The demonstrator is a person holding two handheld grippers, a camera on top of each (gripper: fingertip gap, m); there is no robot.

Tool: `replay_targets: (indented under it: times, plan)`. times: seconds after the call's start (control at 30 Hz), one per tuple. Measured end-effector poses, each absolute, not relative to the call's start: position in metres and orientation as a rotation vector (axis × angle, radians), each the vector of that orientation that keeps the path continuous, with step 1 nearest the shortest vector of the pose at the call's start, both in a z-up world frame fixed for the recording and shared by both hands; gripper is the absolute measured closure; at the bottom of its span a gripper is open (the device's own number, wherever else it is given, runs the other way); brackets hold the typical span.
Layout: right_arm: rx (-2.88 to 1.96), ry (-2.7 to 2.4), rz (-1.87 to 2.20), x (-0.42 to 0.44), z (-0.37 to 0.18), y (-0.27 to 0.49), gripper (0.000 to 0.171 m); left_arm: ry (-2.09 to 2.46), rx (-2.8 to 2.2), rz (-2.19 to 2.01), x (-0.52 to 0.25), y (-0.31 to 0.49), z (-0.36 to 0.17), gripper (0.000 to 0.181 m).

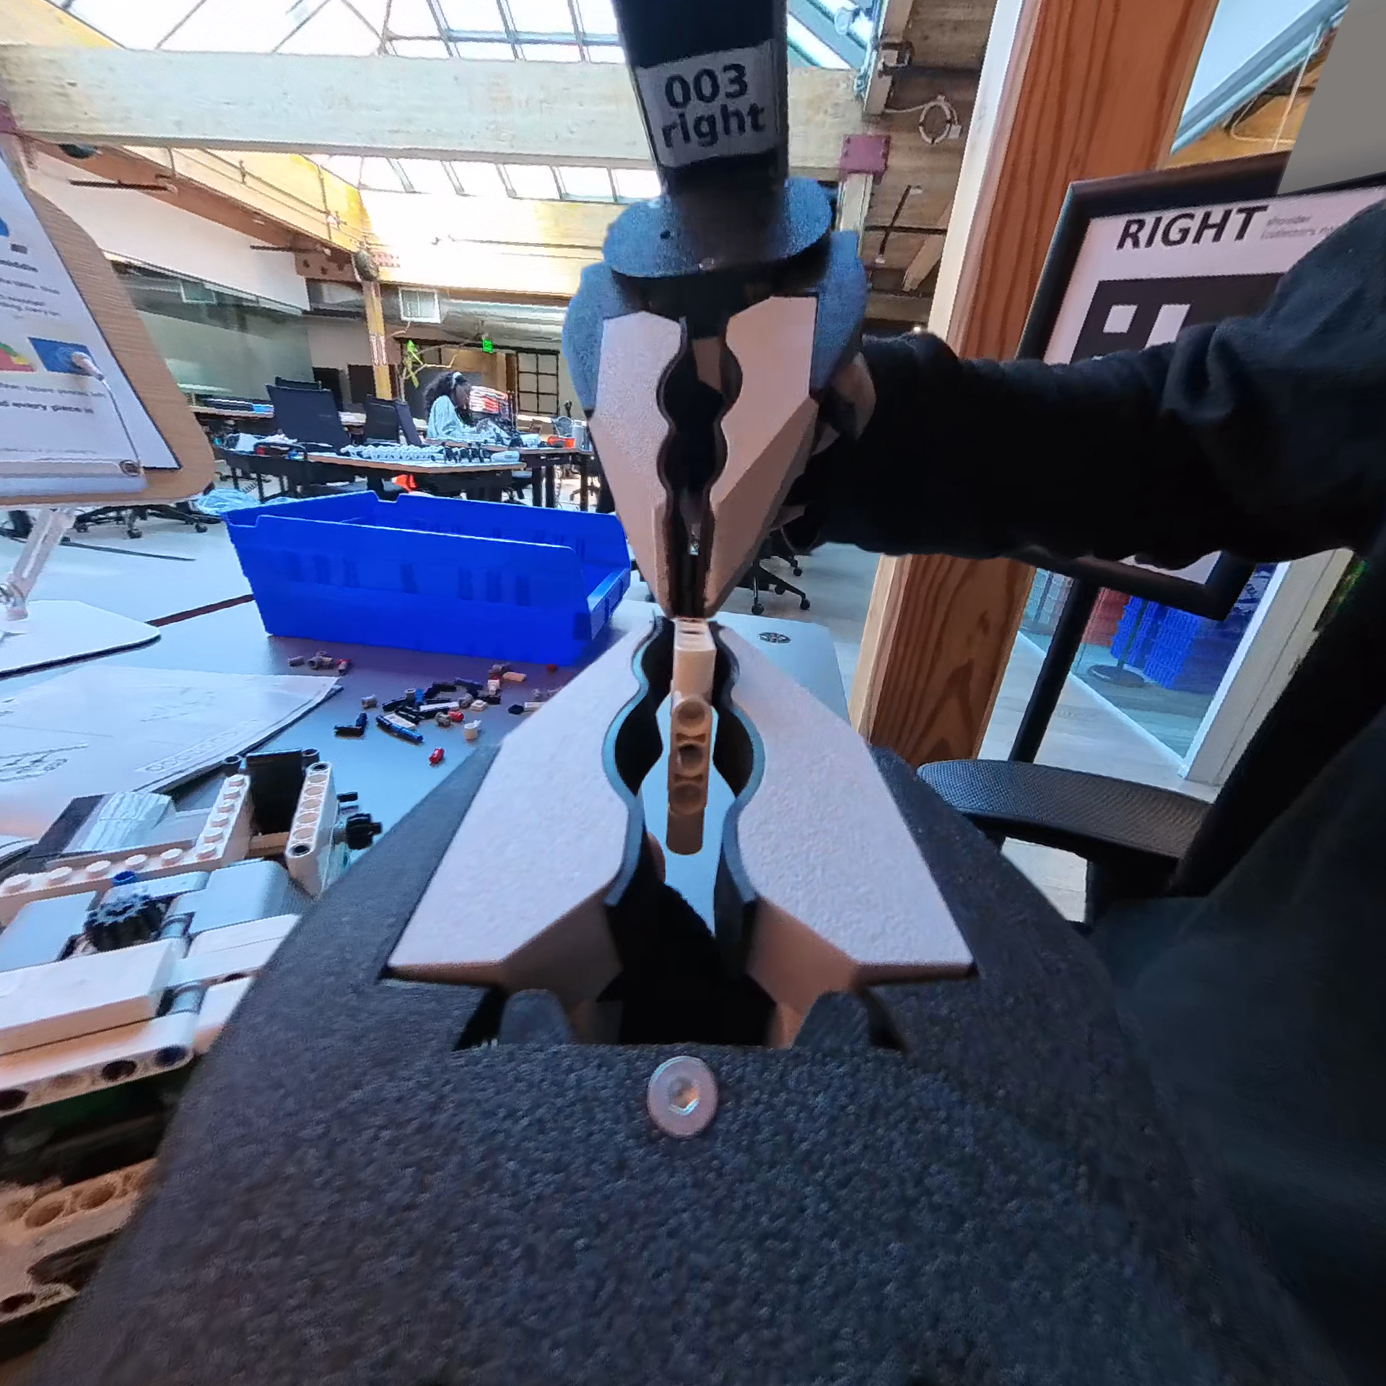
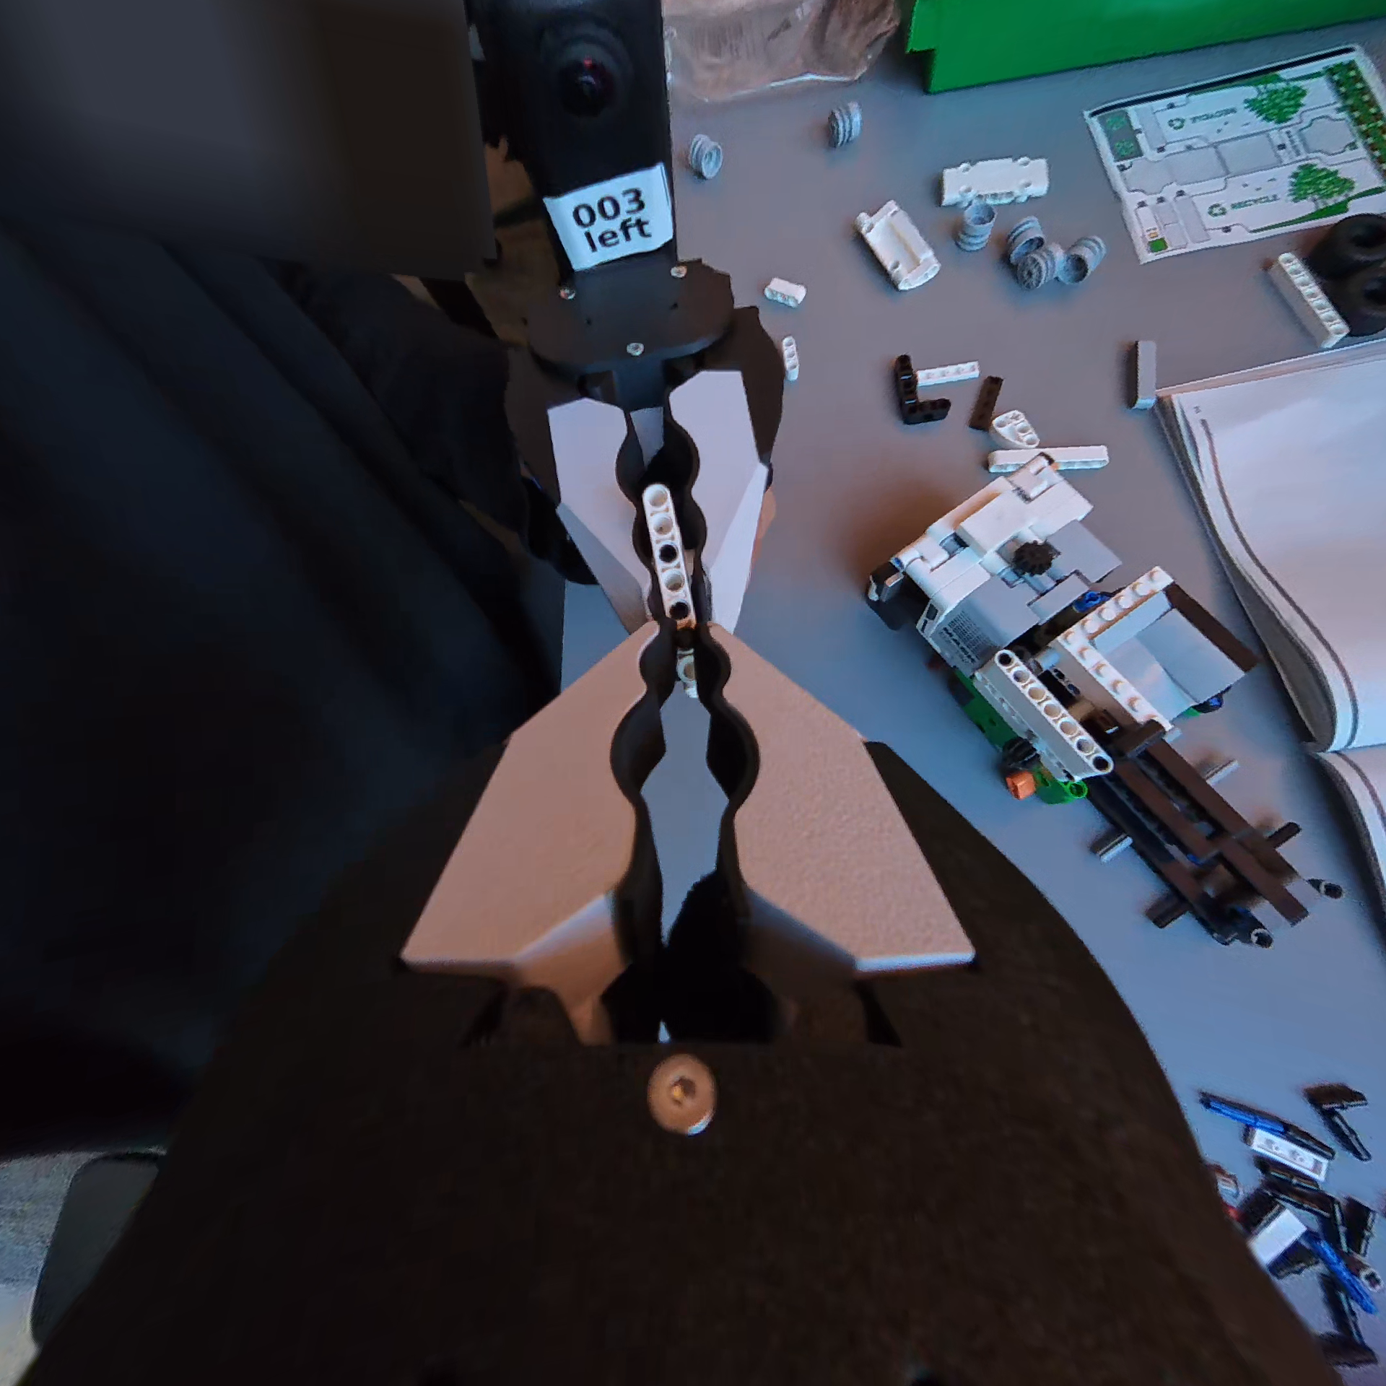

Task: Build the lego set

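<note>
My left gripper [image 1: 688, 626] is shut on a white beam with holes [image 1: 688, 757], held lengthwise between its jaws above the grey table. My right gripper [image 1: 690, 600] meets it tip to tip from above. In the right wrist view my right gripper [image 2: 684, 637] is shut on a small pale pin piece [image 2: 686, 671], right at the end of the beam [image 2: 667, 555] that the left gripper [image 2: 679, 615] holds. The partly built white, grey and green truck [image 2: 1050, 645] lies on the table to the right; it also shows at lower left in the left wrist view [image 1: 150, 900].
A blue bin [image 1: 427, 577] stands at the back with loose small pieces [image 1: 435, 705] before it. An open instruction booklet [image 2: 1290, 540], sticker sheet [image 2: 1237, 150], green box [image 2: 1125, 37], grey wheels [image 2: 1050, 255] and black tyres [image 2: 1357, 270] lie around. A chair [image 1: 1065, 810] stands right. The tips of both grippers are at nearly the same place.
</note>
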State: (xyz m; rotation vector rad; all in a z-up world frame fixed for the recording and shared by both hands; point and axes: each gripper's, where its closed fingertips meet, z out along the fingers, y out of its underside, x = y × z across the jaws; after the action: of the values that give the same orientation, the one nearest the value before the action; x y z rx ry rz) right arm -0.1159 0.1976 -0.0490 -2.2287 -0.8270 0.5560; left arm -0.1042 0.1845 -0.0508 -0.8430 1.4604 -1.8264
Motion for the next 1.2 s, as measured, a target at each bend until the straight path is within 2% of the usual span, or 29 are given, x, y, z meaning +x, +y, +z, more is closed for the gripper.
replay_targets:
  times: [0.8,1.2]
  plan:
    - [-2.408,-0.877,0.517,-0.116,-0.045,0.200,0.166,1.430,-0.899,-1.982,-0.104,0.185,-0.048,0.175]
    - [-2.137,-0.642,0.691,-0.121,-0.034,0.216,0.167,1.311,-0.922,-2.142,-0.108,0.199,-0.035,0.175]
